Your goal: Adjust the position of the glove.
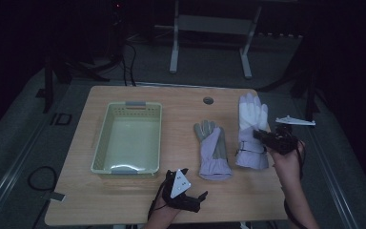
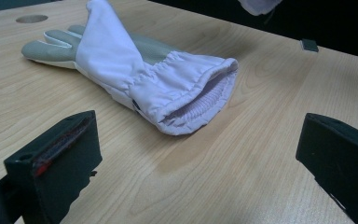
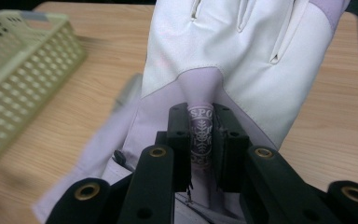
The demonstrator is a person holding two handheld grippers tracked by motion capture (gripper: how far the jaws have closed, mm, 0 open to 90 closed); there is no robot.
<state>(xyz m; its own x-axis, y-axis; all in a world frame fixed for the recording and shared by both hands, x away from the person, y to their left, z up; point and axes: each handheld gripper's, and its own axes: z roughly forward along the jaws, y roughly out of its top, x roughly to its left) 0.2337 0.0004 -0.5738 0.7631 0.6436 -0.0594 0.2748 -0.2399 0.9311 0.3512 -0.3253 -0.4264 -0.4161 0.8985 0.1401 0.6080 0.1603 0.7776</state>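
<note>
Two gloves were laid on the wooden table [image 1: 138, 195], to the right of a pale green basket [image 1: 127, 137]. The right-hand glove [image 1: 251, 129] was pale lilac with a white panel over the back of the hand and fingers, its fingers pointing away from the person and its cuff towards them. In the right gripper view a fold of its lilac fabric, printed with a small dark emblem and letters, was seen pinched up between the black jaws of the right gripper [image 3: 200, 140], which were closed on it. The seams between the fingers and a strap near the cuff could be made out there.

The other glove [image 2: 135, 70] was lying flat near the middle of the table, close beside the first but not clearly touching it. Its palm side was grey, its back lilac, and its gathered, elastic cuff was turned open towards the left gripper [image 2: 191, 158]. That gripper was held low over the table just short of the cuff, its jaws spread wide and nothing between them. In the high view it was seen near the front edge, beside the basket's near corner.
</note>
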